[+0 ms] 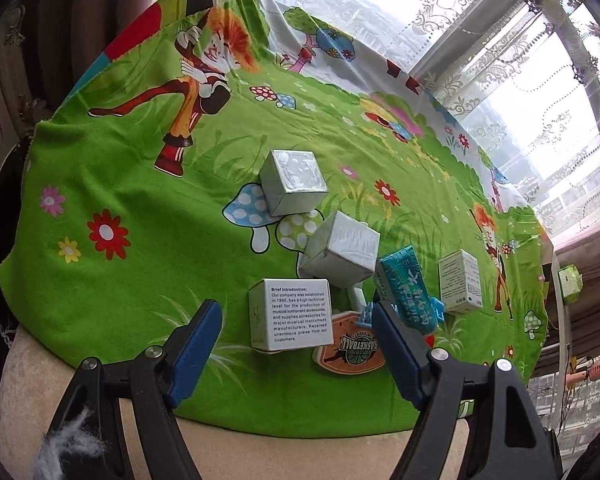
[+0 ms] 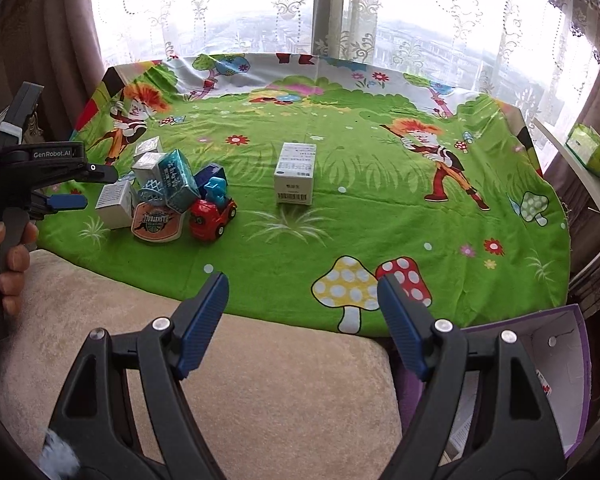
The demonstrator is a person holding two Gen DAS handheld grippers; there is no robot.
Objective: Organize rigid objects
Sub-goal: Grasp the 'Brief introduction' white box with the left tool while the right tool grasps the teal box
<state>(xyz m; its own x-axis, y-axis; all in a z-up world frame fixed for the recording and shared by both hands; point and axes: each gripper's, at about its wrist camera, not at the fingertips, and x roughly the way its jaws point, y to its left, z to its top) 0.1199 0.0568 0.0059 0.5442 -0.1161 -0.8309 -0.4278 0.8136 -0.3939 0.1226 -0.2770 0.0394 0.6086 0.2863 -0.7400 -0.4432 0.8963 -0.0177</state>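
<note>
Left gripper [image 1: 296, 320] gaped, empty, at lower centre over white text box [image 1: 290, 314] and basketball toy [image 1: 350, 354]; risked toppling leaning teal carton [image 1: 406, 294]. Right gripper [image 2: 302, 304] gaped empty.

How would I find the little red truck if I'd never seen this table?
Look at the green cartoon cloth, then the pile of boxes at its left near edge. The truck sits at the pile's right end: the only thing with wheels, red, with a blue piece on top.
</note>
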